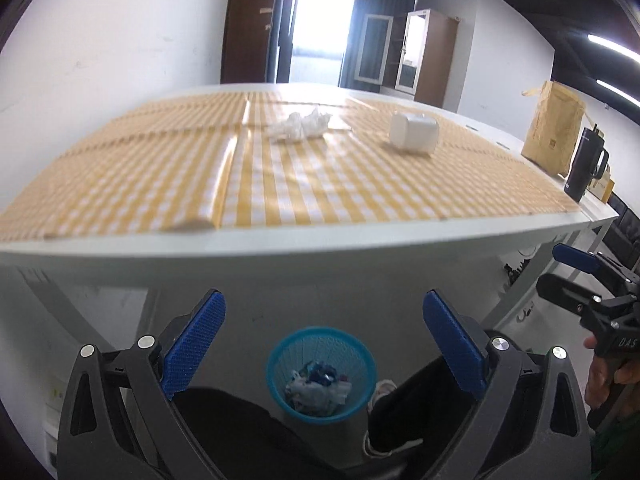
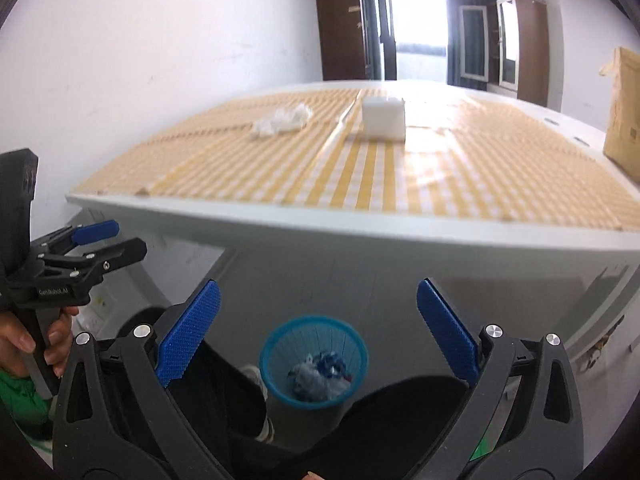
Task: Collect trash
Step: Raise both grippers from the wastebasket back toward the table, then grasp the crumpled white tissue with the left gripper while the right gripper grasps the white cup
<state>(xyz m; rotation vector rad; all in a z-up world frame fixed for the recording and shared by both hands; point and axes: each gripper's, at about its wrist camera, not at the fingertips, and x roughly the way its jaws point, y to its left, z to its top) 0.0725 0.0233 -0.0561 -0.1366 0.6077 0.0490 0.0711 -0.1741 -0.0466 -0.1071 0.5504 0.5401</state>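
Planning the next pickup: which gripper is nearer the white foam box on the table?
Right, slightly. From the right gripper the white foam box lies almost straight ahead; from the left gripper it sits ahead and off to the right. Both hang open, below the table edge.

I get strong daylight from the window (image 1: 320,20) at the far end, blown out to white, with glare on the table (image 1: 280,240). Everything is softly blurred, the fisheye bends the edges, dark corners frame both views, and under the table it is dim
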